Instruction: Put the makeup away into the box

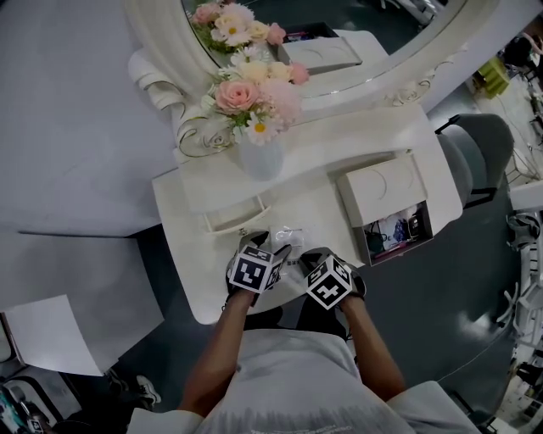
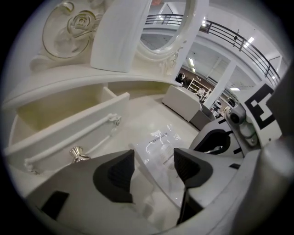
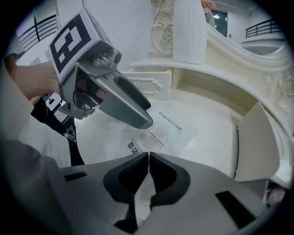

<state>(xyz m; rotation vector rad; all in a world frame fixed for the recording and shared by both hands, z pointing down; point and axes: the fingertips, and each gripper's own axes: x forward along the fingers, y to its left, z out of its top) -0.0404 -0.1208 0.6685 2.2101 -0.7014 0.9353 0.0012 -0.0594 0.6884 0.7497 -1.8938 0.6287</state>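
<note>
White vanity table (image 1: 339, 208), head view. 2 grippers sit side by side at the lower centre of the frame, both angled down at the tabletop. A clear flat makeup packet (image 2: 161, 142) with small print lies on the table just ahead of them, toward the mirror (image 1: 339, 17).

Left gripper (image 2: 154, 165): released, jaws wide apart. The packet runs between and under the 2 pads, and neither pad presses on it.

Right gripper (image 3: 149, 158): clenched, jaws closed together. The packet's near edge comes right up to their tips. Cannot tell if a bit of film is pinched there. In this view the left gripper's jaw hangs over the packet's upper left part.

Box (image 1: 428, 225) is at the right of the head view, well apart from the packet. Its lid is up and small dark items sit inside. The packet is not in the box.

Open drawer (image 1: 237, 214) sits just left of the packet and above the left gripper. Vase of flowers (image 1: 259, 157) stands behind the drawer.
</note>
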